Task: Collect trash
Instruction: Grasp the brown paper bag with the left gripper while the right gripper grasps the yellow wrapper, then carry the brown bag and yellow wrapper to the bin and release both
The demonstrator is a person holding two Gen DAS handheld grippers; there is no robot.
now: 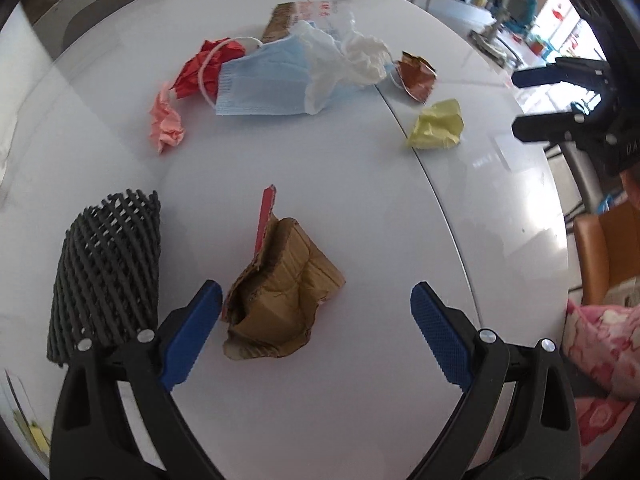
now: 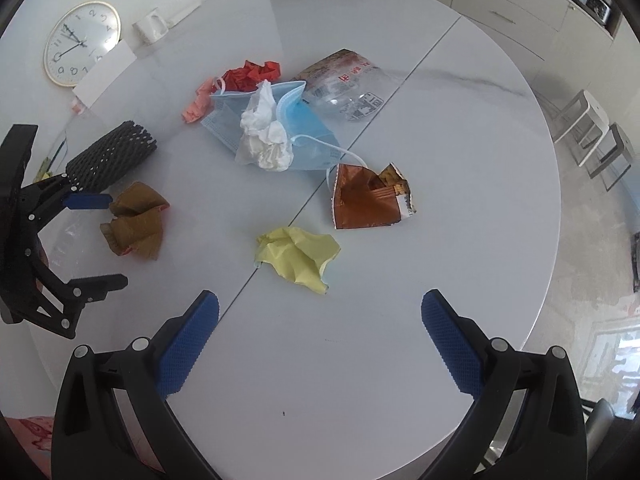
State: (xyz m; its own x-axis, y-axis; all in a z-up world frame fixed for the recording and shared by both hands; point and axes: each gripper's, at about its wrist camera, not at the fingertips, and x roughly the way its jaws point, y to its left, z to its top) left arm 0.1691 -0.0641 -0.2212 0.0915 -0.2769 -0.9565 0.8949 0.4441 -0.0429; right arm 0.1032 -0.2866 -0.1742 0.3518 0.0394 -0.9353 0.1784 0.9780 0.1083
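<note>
I have the left gripper [image 1: 316, 304] low over the white table [image 1: 360, 208], jaws spread wide, with the crumpled brown cardboard [image 1: 276, 292] lying between its blue fingers [image 1: 192, 340], close to the left one; whether they touch I cannot tell. Taking that cardboard as my landmark, the black foam mesh sleeve [image 1: 108, 268] lies just to its left. Beyond it, a blue face mask [image 1: 264, 84] carries a white tissue wad [image 1: 364, 60], with red paper [image 1: 208, 68] and pink paper [image 1: 166, 120] at the pile's left and a clear printed bag [image 2: 344, 84] behind. To the cardboard's far right sit the yellow paper ball [image 1: 438, 124] and a torn brown snack wrapper [image 1: 416, 76]. My right gripper [image 2: 320, 316] hangs open and empty, with the yellow ball just ahead of it. A wall clock [image 2: 80, 44] lies at the table's edge.
</note>
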